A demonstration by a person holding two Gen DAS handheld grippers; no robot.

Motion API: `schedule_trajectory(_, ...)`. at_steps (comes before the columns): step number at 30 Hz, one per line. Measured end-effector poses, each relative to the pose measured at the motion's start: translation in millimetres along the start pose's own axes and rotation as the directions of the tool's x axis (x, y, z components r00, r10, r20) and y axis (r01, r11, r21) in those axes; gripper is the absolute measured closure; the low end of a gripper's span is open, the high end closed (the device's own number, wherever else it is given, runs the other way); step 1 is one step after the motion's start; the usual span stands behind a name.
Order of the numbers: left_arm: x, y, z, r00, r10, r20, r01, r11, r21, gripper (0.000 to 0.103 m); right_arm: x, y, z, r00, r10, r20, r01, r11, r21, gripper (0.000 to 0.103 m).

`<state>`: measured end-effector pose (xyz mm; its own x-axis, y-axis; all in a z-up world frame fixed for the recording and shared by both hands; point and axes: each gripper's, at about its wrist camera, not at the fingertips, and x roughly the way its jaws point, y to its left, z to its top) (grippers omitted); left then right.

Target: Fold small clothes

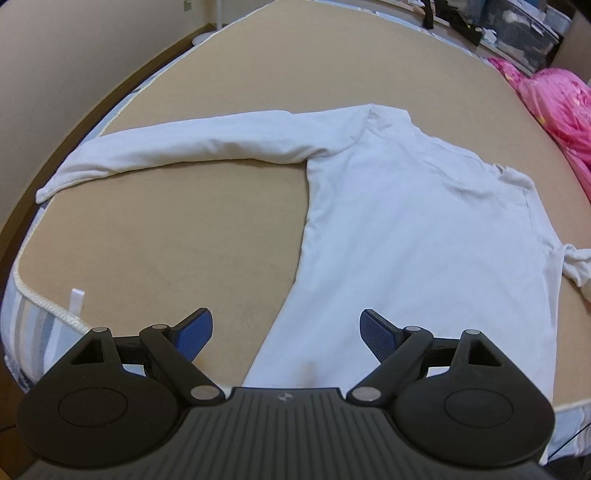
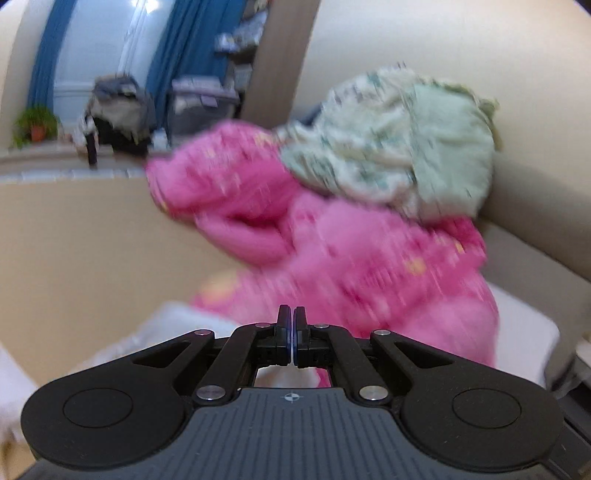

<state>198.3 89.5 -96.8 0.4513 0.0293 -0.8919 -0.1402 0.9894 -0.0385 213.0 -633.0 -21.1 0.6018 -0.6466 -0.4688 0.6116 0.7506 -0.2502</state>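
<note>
A white long-sleeved shirt lies flat on the tan bed surface, with one sleeve stretched out to the left. My left gripper is open and empty, hovering over the shirt's near hem. My right gripper is shut with nothing between its pads. It points at a pink garment with a pale green patterned cloth on top of it. The right wrist view is blurred. A bit of white cloth shows just left of the right gripper.
The pink garment lies at the bed's far right. The bed's corded edge runs along the left and front. Storage boxes stand beyond the far edge. A potted plant and shelves sit by a blue-curtained window.
</note>
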Motion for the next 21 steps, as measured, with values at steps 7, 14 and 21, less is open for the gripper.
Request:
schedule_trajectory(7, -17, 0, -5, 0.999, 0.033, 0.017, -0.033, 0.999, 0.007, 0.013, -6, -28, -79, 0.979, 0.057, -0.197, -0.013, 0.976, 0.215, 0.079)
schedule_trajectory(14, -15, -32, -3, 1.0, 0.027, 0.0, -0.027, 0.998, 0.051, 0.013, 30, -18, -52, 0.92, 0.355, -0.164, -0.192, 0.776, 0.6, 0.048)
schedule_trajectory(21, -11, -56, -2, 0.999, 0.047, -0.01, -0.045, 0.991, 0.124, 0.013, 115, 37, -52, 0.898, 0.223, -0.38, 0.086, 0.758, 0.647, 0.046)
